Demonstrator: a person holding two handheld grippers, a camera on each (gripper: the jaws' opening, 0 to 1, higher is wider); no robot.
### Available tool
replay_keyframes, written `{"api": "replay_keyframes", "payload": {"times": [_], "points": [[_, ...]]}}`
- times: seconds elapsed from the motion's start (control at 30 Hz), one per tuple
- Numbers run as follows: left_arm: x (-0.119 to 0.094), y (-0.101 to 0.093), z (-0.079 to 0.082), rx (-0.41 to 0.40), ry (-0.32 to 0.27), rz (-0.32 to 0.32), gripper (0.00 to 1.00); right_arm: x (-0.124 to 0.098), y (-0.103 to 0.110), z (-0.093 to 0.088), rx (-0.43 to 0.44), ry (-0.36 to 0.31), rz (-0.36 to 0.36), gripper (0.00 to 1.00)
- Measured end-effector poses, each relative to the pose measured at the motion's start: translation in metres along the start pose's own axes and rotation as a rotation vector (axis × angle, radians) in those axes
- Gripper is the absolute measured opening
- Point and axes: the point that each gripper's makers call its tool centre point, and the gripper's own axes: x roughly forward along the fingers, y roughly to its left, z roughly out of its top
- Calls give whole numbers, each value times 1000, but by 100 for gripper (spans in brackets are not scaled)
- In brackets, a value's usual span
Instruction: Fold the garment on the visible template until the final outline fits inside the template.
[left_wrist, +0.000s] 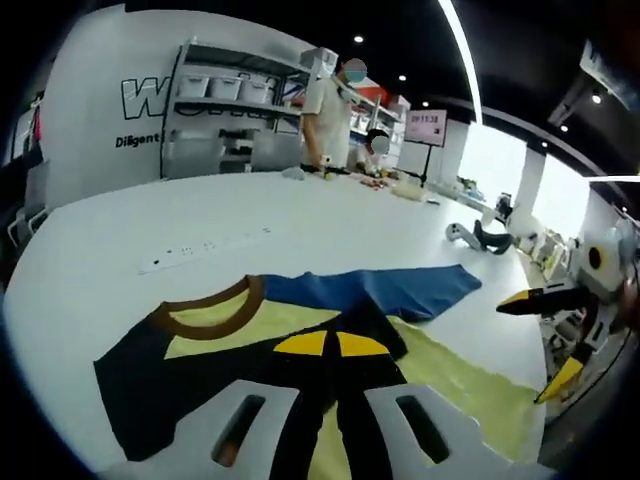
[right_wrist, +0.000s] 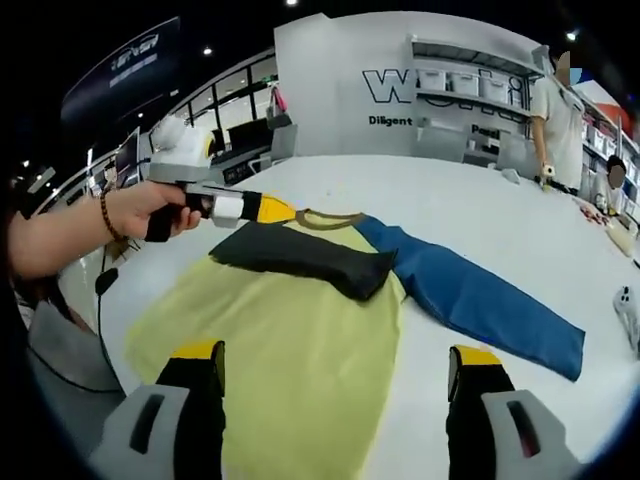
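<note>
Right gripper view: shirt (right_wrist: 300, 350) flat on table (right_wrist: 480, 215), black sleeve (right_wrist: 300, 262) folded across chest, blue sleeve (right_wrist: 480, 300) still spread out. Left gripper (right_wrist: 262, 209) at shoulder, jaws pinched shut on black sleeve. Right gripper (right_wrist: 335, 375) spread, empty. Judged early: blue sleeve, body folds left; template unseen.

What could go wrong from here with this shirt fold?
1. The left gripper sits at the collar beside the folded black sleeve; pulling away carelessly could drag that fold open.
2. The blue sleeve lies stretched far out to the side; if it stays out, the outline will likely be too wide.
3. The right gripper is open above the yellow body; pinching there could bunch or wrinkle the cloth.
</note>
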Motion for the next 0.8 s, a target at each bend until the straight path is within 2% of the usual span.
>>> {"api": "replay_keyframes", "payload": {"times": [0.2, 0.53, 0.8], "points": [[-4, 2, -9, 52, 36, 0, 4, 17, -2, 9, -2, -10, 23, 82], [-7, 8, -27, 85, 90, -10, 10, 46, -10, 24, 18, -40, 48, 65], [-8, 10, -38, 105, 128, -8, 15, 69, -11, 22, 47, -19, 80, 49]]}}
